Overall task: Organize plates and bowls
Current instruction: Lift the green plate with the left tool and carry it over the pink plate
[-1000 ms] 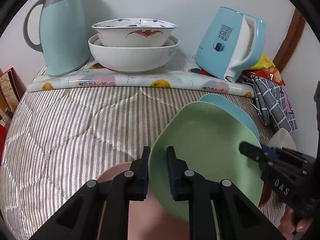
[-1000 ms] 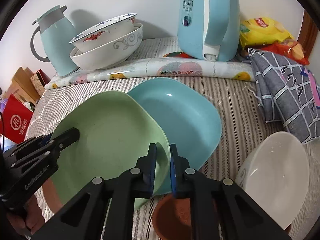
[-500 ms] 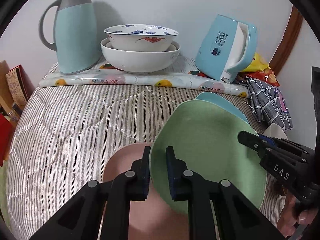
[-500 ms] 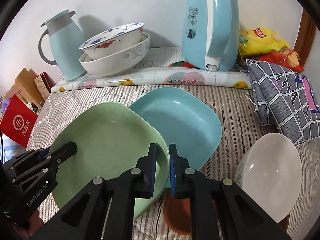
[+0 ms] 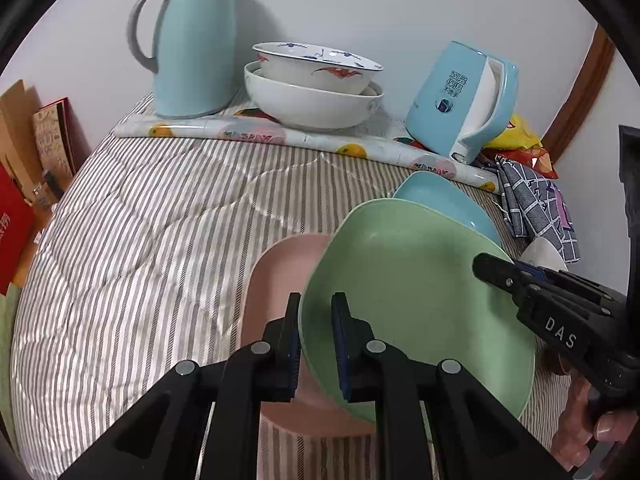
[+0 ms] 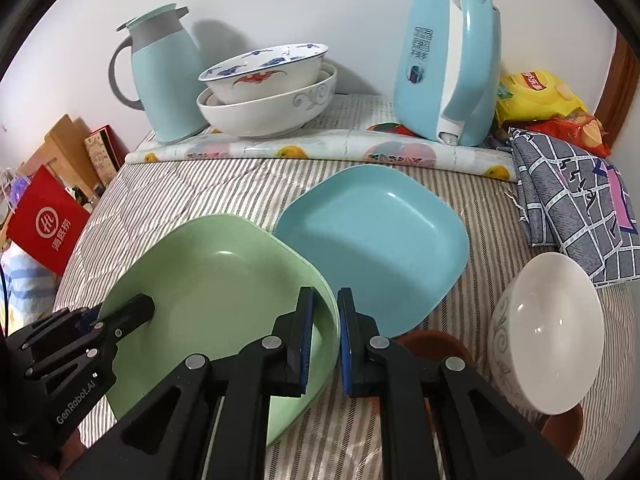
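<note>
A striped quilted bed (image 6: 208, 184) carries a blue plate (image 6: 376, 240), pink plate (image 5: 280, 280), white bowl (image 6: 552, 332) and checked cloth (image 6: 576, 200).

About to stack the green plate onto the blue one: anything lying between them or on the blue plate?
Nothing visible does. The green plate, gripped by both tools, overlaps the near-left edge of the blue plate, whose face is bare.

This is a lived-in room of a home rather than a proper kitchen: the crockery sits on a striped quilted cover (image 5: 152, 240) like bedding. At the far wall stand a thermos jug (image 5: 192, 40), stacked porcelain bowls (image 5: 312, 92) and an electric kettle (image 6: 448, 68). Snack bags (image 6: 536, 96) lie at the right, cardboard boxes (image 6: 68, 152) at the left.
</note>
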The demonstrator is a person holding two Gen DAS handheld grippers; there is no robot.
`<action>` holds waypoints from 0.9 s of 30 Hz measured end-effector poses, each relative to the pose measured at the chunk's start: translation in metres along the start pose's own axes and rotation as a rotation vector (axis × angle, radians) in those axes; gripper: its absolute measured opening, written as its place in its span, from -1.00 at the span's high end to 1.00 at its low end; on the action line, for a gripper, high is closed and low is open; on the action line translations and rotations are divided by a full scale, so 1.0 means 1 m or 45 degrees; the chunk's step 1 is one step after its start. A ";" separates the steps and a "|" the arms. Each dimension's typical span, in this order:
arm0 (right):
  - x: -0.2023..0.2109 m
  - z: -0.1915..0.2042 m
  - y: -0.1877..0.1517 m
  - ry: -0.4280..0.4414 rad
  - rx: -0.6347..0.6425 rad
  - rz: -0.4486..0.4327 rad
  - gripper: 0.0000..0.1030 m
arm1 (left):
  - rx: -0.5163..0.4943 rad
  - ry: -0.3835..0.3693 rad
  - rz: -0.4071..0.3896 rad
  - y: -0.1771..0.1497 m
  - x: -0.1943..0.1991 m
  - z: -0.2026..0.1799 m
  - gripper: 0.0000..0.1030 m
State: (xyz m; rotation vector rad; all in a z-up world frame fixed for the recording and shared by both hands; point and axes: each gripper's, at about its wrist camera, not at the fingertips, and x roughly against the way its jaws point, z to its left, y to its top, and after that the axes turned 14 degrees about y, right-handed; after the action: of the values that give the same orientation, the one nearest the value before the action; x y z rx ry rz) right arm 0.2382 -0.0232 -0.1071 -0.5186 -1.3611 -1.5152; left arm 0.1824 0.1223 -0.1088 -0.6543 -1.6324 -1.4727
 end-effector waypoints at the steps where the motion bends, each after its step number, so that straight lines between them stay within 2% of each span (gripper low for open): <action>1: 0.000 0.002 -0.001 0.002 0.005 0.001 0.77 | 0.006 0.001 0.006 -0.002 0.000 0.002 0.72; 13: -0.015 0.023 -0.008 0.021 0.071 0.043 0.76 | 0.056 0.015 0.033 -0.016 -0.004 0.023 0.72; 27: -0.045 0.024 -0.006 0.021 0.133 0.069 0.68 | 0.043 0.032 0.063 -0.021 -0.018 0.022 0.72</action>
State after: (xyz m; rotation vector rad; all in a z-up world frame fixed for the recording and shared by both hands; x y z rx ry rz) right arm 0.2448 0.0156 -0.1407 -0.4731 -1.3947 -1.3934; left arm 0.1700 0.1429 -0.1351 -0.6500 -1.6071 -1.4093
